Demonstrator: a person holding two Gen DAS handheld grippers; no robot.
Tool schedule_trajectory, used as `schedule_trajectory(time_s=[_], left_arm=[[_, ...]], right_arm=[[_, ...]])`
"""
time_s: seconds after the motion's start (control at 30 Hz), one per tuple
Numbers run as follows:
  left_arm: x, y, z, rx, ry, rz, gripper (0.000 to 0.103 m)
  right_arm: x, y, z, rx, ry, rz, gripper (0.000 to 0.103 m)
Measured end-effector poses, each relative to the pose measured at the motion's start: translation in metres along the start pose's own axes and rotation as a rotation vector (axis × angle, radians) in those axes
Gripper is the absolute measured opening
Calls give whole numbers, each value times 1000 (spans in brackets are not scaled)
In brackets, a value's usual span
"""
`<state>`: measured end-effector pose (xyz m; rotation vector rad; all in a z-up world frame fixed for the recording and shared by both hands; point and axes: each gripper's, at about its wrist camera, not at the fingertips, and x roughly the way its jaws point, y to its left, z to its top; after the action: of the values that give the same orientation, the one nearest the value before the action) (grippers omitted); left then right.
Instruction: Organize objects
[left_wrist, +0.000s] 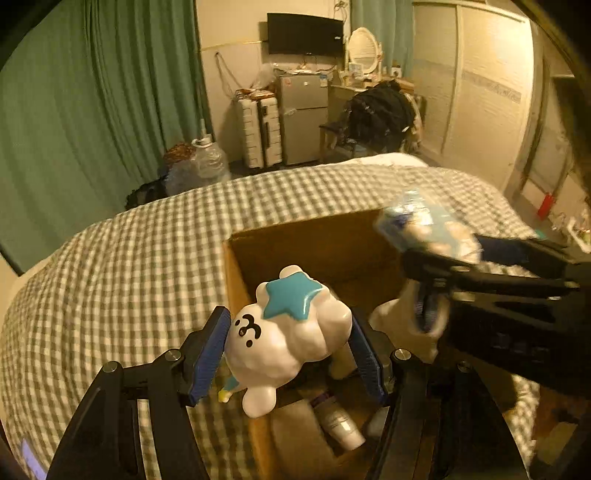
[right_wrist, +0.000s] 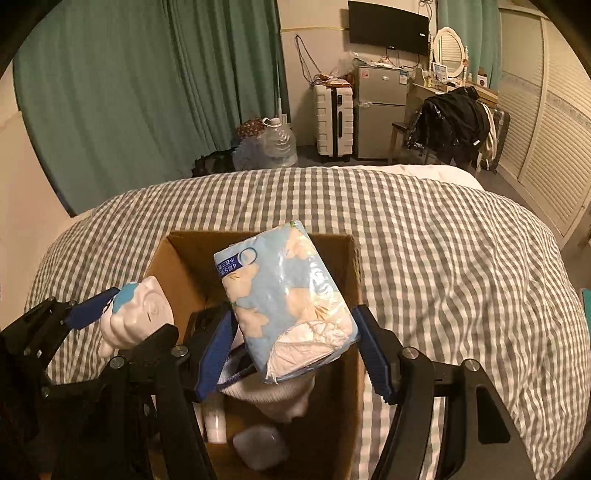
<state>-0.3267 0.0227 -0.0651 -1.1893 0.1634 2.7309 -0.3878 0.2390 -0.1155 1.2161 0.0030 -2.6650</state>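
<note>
My left gripper (left_wrist: 291, 350) is shut on a white toy figure (left_wrist: 291, 332) with a blue star, held over the left rim of an open cardboard box (left_wrist: 236, 280) on the bed. The toy (right_wrist: 140, 314) also shows at the left in the right wrist view. My right gripper (right_wrist: 295, 343) is shut on a light blue tissue pack (right_wrist: 284, 299), held above the box (right_wrist: 351, 280). In the left wrist view the pack (left_wrist: 424, 225) is blurred at the right. Inside the box lie a white bottle (right_wrist: 214, 421), a white knit item (right_wrist: 280, 398) and a grey lump (right_wrist: 262, 446).
The box rests on a grey-and-white checked bedspread (right_wrist: 443, 258). Beyond the bed stand green curtains (right_wrist: 147, 92), water jugs (right_wrist: 277, 144), a white suitcase (right_wrist: 332, 118), a small fridge (right_wrist: 380, 110), a chair draped with dark clothes (right_wrist: 454, 122) and a wardrobe (right_wrist: 546, 110).
</note>
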Motion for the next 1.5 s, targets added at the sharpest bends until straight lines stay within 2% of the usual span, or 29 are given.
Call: schedule_trajectory(time_s=[0.13, 0.37, 0.43, 0.5, 0.6, 0.8, 0.9, 1.1, 1.27, 1.5], left_arm=[[-5, -18, 5, 49, -28, -25, 65], [5, -31, 6, 59, 5, -69, 67], [-1, -32, 8, 76, -6, -53, 75], [-13, -31, 8, 94, -27, -26, 88], [-32, -29, 14, 93, -53, 2, 90], [-91, -34, 25, 89, -118, 37, 91], [-129, -36, 29, 89, -166, 52, 96], [-209, -42, 31, 82, -268, 55, 99], [-261, -45, 22, 79, -342, 78, 101], [-299, -47, -6, 74, -391, 103, 103]], right_arm=[[3, -1, 7, 20, -10, 17, 64], [6, 5, 20, 20, -9, 21, 65], [4, 4, 19, 24, -8, 19, 73], [-4, 2, 19, 39, -22, 28, 74], [-21, -1, 18, 54, -43, 26, 79], [-82, -2, 27, 52, -113, -7, 81], [-130, 1, 32, 53, -172, -31, 84], [-218, 10, 26, 37, -269, -80, 88], [-283, 17, 9, 53, -348, -93, 91], [-342, 23, -37, 55, -446, -117, 96]])
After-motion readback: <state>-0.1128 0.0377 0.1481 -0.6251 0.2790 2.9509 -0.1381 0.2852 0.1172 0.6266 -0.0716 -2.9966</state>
